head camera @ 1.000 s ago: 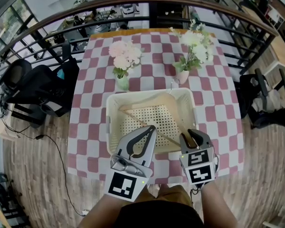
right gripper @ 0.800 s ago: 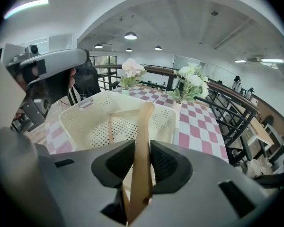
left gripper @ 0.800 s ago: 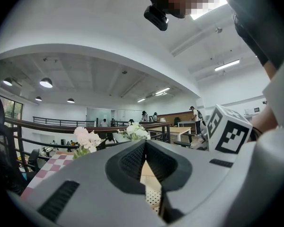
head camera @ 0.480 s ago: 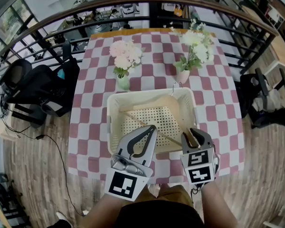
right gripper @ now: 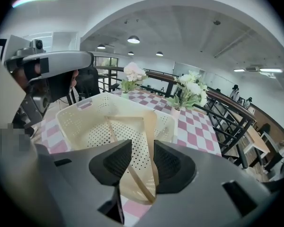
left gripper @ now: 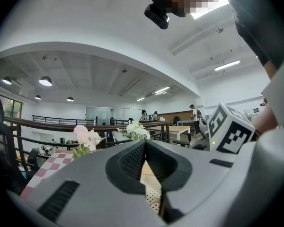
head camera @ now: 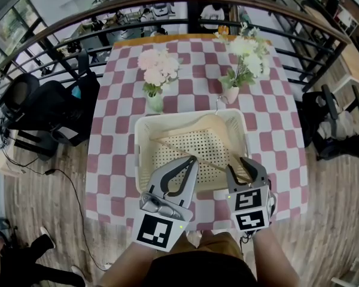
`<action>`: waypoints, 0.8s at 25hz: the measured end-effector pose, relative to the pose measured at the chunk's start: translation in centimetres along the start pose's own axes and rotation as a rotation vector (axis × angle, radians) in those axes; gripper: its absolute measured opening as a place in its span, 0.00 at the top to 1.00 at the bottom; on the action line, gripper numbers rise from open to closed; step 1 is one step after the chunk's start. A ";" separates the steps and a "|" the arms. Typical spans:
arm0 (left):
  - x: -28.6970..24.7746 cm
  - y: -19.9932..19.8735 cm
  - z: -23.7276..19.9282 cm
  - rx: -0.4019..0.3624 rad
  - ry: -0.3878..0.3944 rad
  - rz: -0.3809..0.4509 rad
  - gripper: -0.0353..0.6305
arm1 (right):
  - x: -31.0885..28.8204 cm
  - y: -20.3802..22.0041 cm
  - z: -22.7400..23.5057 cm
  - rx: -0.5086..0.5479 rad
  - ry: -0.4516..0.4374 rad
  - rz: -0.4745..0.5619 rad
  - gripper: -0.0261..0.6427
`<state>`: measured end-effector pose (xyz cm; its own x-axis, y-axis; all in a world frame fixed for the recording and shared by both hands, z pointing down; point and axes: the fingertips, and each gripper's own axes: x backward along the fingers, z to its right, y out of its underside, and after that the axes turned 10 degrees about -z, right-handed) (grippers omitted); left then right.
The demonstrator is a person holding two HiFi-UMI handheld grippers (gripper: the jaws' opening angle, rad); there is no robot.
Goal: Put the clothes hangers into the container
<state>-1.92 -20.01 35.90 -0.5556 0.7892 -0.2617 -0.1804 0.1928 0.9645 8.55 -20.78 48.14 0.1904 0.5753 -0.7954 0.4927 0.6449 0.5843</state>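
The right claw (right gripper: pixel 143 162) has just been opening, its jaws now standing apart around the wooden hanger (right gripper: pixel 149 129) lying in the basket (right gripper: pixel 62 123). The left claw (left gripper: pixel 145 144) is keeping its jaws together, empty.

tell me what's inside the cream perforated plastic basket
One wooden clothes hanger, its metal hook over the far rim, near end between the right claw, jaws just opened. It and the left claw hide the cream basket's near floor in the head view.

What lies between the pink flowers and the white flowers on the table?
Only bare checked tablecloth, as the head view shows: nothing stands between the pink flowers and the white flowers.
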 end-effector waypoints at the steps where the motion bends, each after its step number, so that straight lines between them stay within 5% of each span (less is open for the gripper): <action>1: 0.0 0.0 -0.1 -0.001 0.000 0.000 0.94 | 0.0 -0.1 -0.1 0.001 -0.002 0.001 0.73; 20: 0.4 -0.1 -0.8 0.023 0.005 0.002 0.94 | 0.1 -0.9 -0.9 0.002 0.013 0.041 0.73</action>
<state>-2.78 -20.13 35.68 -0.5605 0.7864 -0.2597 -0.1606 0.2044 0.9656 7.42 -20.85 47.69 0.1989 0.6076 -0.7689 0.4864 0.6199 0.6157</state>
